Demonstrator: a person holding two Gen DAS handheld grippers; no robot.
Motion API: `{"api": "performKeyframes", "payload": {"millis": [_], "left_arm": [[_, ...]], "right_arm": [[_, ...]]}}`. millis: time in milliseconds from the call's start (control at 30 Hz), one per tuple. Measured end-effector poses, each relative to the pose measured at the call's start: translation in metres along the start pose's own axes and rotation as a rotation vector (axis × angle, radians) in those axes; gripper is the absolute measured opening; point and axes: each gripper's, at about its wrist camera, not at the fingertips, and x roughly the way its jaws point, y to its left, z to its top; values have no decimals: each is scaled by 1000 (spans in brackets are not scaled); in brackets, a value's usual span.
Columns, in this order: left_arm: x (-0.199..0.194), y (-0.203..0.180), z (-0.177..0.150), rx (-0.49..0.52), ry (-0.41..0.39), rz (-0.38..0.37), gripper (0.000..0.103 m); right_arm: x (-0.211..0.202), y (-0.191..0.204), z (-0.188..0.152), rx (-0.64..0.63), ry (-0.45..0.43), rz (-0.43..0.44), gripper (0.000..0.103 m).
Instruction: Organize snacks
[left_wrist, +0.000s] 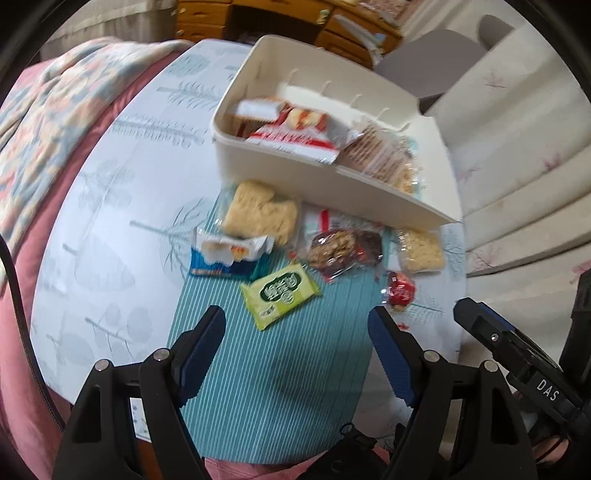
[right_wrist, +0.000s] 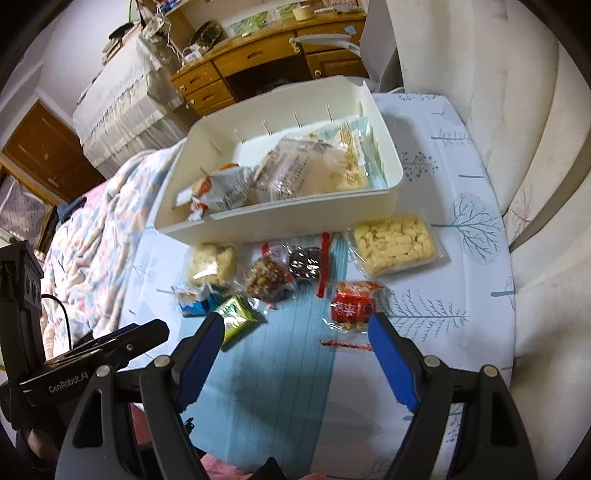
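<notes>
Your left gripper (left_wrist: 295, 325) hangs spread and empty over the teal striped patch of the bedsheet (left_wrist: 110, 258), and the green snack packet (left_wrist: 279, 291) lies just ahead of its fingertips, its long axis slanting across the gap, so I judge a slight roll would square the jaws to it. Your right gripper (right_wrist: 295, 328), also spread and holding nothing, is nearer the red packet (right_wrist: 352, 304) beside its right finger. The white bin (left_wrist: 295, 181), already part filled, sits beyond the loose snacks toward the sheet's far edge; a wooden desk (right_wrist: 236, 70) stands behind.
</notes>
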Motion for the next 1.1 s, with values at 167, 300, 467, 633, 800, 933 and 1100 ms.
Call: {"api": "performKeyframes", "payload": {"millis": [167,300,467,633,800,933,1100], "left_arm": [[19,5,-6,-80,19,18,78],[36,8,-9,-146,30,31,78],[61,14,-8,-234,64,56,78],[85,19,-6,-295,105,78,78],[101,22,-4,-362,128,81,78],[107,21,1,-384,123,111,78],[113,17,8,-389,129,157,78]], "right_arm": [[17,-13,-1,-2,36,-16,81],[33,-20,-3,-11,65,-32,81],[53,-29,-4,-28,99,-49,81],[69,-39,-4,-26,126,-56,81],[82,-46,-3,-52,145,-51,81],[90,-49,-4,-66,161,-45,80],[98,-51,-3,-88,187,-45,77]]}}
